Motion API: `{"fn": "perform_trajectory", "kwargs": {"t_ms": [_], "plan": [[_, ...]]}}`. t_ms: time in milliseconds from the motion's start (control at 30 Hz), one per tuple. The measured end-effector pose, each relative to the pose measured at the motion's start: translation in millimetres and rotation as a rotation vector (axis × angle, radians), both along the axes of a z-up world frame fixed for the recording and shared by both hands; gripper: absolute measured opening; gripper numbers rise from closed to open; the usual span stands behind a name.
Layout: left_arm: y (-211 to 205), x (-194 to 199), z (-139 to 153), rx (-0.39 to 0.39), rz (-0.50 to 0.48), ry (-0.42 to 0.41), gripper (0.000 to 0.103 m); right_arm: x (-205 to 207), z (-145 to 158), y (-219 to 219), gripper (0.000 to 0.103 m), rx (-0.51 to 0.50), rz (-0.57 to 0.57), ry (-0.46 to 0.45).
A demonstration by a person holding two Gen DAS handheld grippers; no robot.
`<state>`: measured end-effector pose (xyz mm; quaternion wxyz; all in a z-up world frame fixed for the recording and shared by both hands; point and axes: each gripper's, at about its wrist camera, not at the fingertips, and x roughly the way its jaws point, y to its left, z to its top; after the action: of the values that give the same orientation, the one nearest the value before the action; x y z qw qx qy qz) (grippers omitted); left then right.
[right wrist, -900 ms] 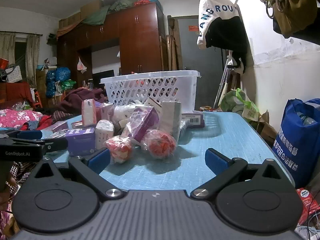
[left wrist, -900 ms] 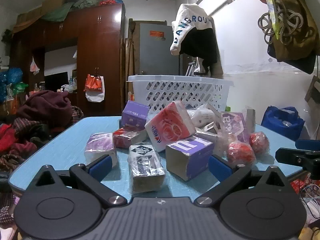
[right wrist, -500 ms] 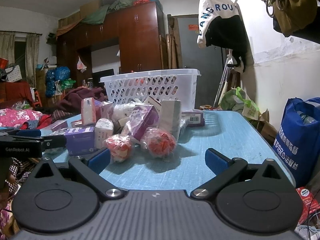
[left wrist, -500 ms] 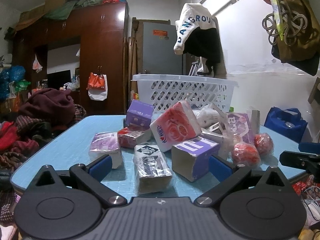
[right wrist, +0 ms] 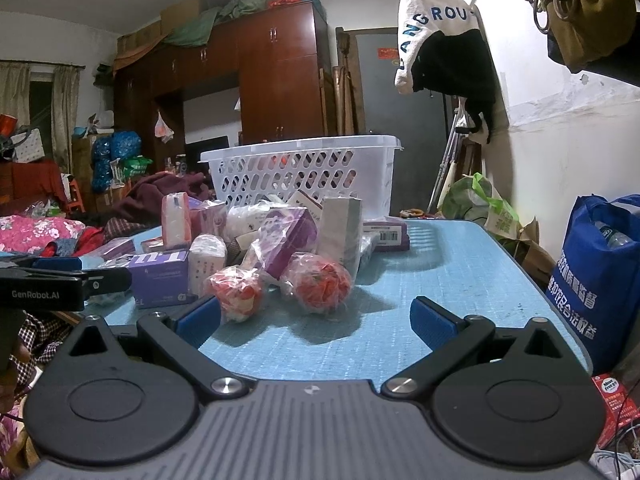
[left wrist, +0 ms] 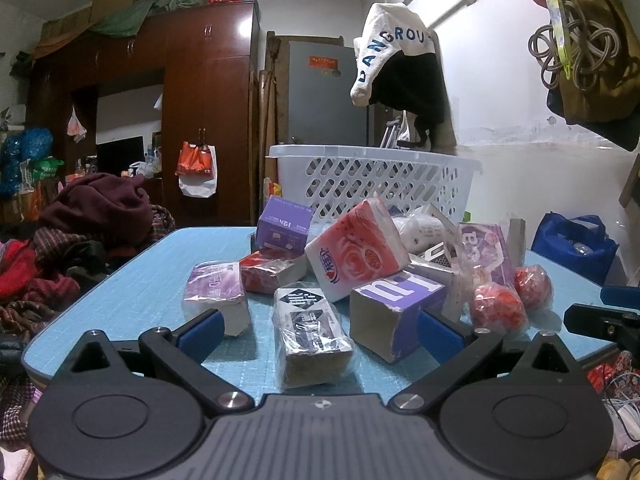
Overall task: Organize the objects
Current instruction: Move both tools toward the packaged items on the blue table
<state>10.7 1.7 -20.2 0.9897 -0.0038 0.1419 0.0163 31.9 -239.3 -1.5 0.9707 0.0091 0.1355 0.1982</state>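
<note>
A pile of packaged goods lies on a blue table (left wrist: 132, 280), in front of a white slotted basket (left wrist: 376, 184) that also shows in the right wrist view (right wrist: 304, 172). My left gripper (left wrist: 318, 334) is open and empty; a clear-wrapped dark packet (left wrist: 308, 332) lies between its fingers, with a purple box (left wrist: 396, 312) at the right finger. My right gripper (right wrist: 316, 320) is open and empty, just short of two red wrapped balls (right wrist: 320, 280). A pink rose tissue pack (left wrist: 352, 256) leans in the pile.
Heaps of clothes (left wrist: 80, 232) lie left of the table. A blue shopping bag (right wrist: 600, 280) stands at the right, by the white wall. Bags and a cap hang overhead. The left gripper's side shows in the right wrist view (right wrist: 60, 284).
The left gripper has moved a little forward and to the left, so the dark packet sits more centred between its fingers. The right gripper has barely moved.
</note>
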Motion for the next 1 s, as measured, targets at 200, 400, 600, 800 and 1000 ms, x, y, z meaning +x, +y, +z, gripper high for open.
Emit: {"fn": "perform_trajectory", "kwargs": {"t_ms": [200, 400, 600, 800, 1000], "plan": [[0.5, 0.8, 0.4, -0.005, 0.002, -0.002, 0.103, 1.3, -1.3, 1.5, 0.103, -0.007, 0.004, 0.005], [1.1, 1.9, 0.4, -0.007, 0.003, 0.000, 0.103, 1.9, -0.6, 2.9, 0.103, -0.022, -0.005, 0.015], [2.0, 2.9, 0.8, -0.008, 0.005, 0.003, 0.103, 2.0, -0.3, 2.3, 0.103, -0.018, -0.002, 0.014], [4.8, 3.1, 0.3, -0.008, 0.000, 0.007, 0.103, 3.2, -1.7, 2.1, 0.103, -0.023, -0.003, 0.020], [6.2, 2.6, 0.9, -0.011, 0.003, 0.006, 0.103, 3.9, -3.0, 1.7, 0.103, -0.025, 0.006, 0.029]]}}
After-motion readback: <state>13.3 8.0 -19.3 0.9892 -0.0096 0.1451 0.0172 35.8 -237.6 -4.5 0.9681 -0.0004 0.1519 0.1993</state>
